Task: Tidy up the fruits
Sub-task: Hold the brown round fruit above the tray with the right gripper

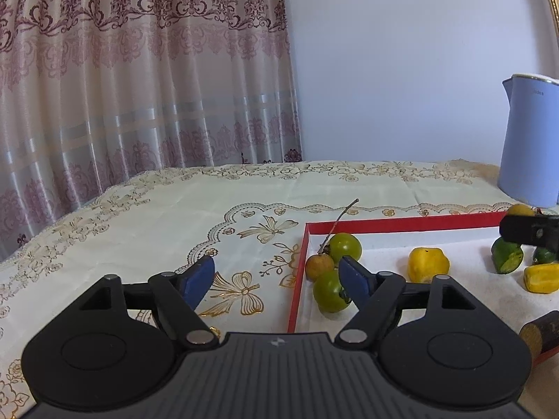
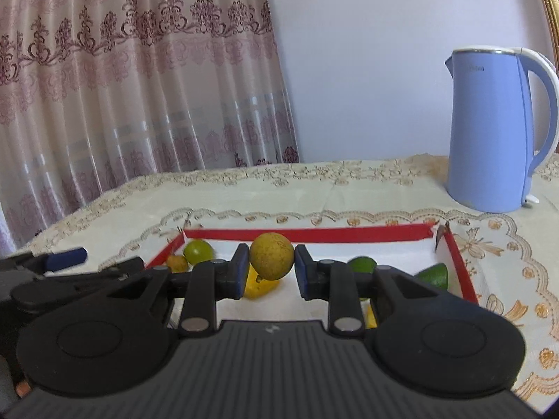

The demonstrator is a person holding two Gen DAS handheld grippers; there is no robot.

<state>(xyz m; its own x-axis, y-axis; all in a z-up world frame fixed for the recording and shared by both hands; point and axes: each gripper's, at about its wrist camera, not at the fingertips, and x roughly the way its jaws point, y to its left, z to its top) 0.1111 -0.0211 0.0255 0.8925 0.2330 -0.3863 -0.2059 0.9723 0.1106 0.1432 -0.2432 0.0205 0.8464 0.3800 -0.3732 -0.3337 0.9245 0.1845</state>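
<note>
Yellow-brown and round, the fruit [image 2: 271, 256] sits between the blue pads of the right gripper [image 2: 271, 272], touching the left pad [image 2: 240, 272], with a thin gap showing at the right one, so I judge it held, or just about let go, above the red-edged tray [image 2: 314, 234]; the fruit has no long axis to speak of, so what matters is that it hangs over the white tray floor, with a yellow fruit [image 2: 256, 288] directly below and behind it; a straight drop would likely land on that piece, so a spot further in looks safer; the left gripper [image 1: 276, 279] stands wide apart and empty, straddling the tray's left wall [image 1: 300, 269], its right pad [image 1: 353, 276] just beside two green fruits [image 1: 344, 247] and a small brown fruit [image 1: 319, 266] with a long stalk; that cluster lies nearer the left hand, the cut green pieces [image 1: 507, 256] nearer the right; a blue kettle [image 2: 489, 132] stands well behind on the tablecloth [image 1: 174, 216].
</note>
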